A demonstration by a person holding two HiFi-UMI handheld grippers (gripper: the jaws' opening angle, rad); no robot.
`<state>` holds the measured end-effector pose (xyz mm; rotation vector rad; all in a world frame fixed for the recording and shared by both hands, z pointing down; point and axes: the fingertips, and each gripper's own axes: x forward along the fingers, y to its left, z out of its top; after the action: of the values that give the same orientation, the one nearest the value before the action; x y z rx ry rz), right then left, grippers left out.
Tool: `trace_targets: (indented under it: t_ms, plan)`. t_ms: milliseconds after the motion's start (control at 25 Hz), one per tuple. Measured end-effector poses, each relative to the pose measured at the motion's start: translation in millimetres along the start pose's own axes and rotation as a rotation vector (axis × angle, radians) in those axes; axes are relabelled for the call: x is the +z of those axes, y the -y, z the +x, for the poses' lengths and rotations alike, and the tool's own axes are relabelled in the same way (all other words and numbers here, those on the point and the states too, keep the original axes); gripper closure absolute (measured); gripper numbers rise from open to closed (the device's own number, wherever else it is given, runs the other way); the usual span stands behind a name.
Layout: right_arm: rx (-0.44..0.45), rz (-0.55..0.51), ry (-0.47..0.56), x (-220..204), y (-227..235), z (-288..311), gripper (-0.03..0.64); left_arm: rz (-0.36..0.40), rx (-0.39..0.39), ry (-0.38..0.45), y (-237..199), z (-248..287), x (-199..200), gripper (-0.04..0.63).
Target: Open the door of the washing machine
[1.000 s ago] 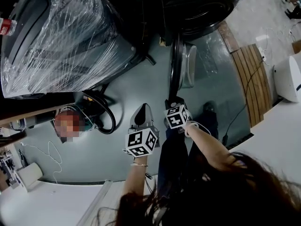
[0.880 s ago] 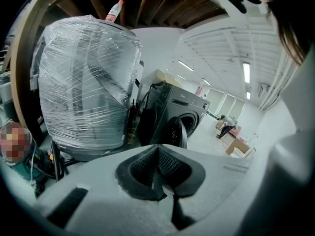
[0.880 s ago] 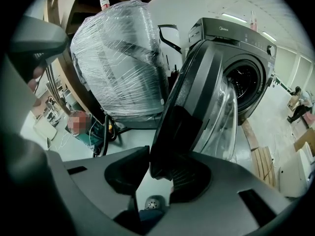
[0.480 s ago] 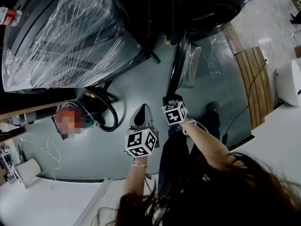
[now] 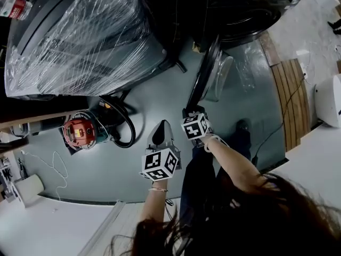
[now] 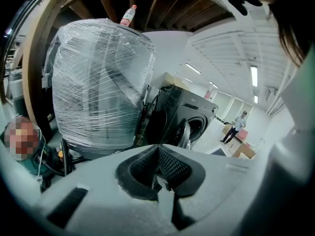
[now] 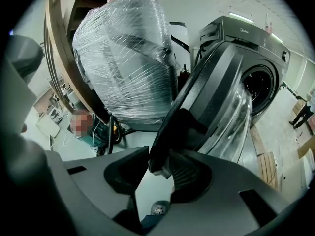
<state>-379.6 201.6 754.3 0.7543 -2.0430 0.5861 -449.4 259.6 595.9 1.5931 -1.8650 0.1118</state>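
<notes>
The dark front-loading washing machine (image 5: 240, 4) stands at the top of the head view with its round glass door (image 5: 210, 71) swung out, edge-on toward me. My right gripper (image 5: 190, 112) sits at the door's near rim. In the right gripper view the black door rim (image 7: 211, 92) lies between the jaws of my right gripper (image 7: 160, 168), resting by the right pad with a gap at the left one. Those jaws have just been opening. My left gripper (image 5: 161, 129) hangs beside it, left of the door, shut on nothing; its pads (image 6: 158, 173) meet.
A large machine wrapped in clear film (image 5: 80, 36) stands left of the washer, a bottle (image 5: 13, 7) on top. A red device (image 5: 80, 131) with a black hose (image 5: 120, 124) lies on the floor. Wooden boards (image 5: 293, 100) and a white unit (image 5: 327, 100) are at right.
The door has swung further out from the washer and now leans in the view. My right gripper moved with its rim. The left gripper kept its place in the picture.
</notes>
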Motion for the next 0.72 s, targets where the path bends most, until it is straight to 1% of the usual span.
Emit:
trace_targets:
  t_ms: [160, 720]
  plan:
    - [-0.008, 0.001, -0.005, 5.7, -5.8, 4.9, 0.495, -0.006, 0.01, 0.002, -5.9, -4.4, -1.4, 0.581]
    - [0.028, -0.018, 0.003, 30.4, -26.4, 24.7, 0.495, -0.02, 0.04, 0.0, -25.9, -17.6, -10.8, 0.581]
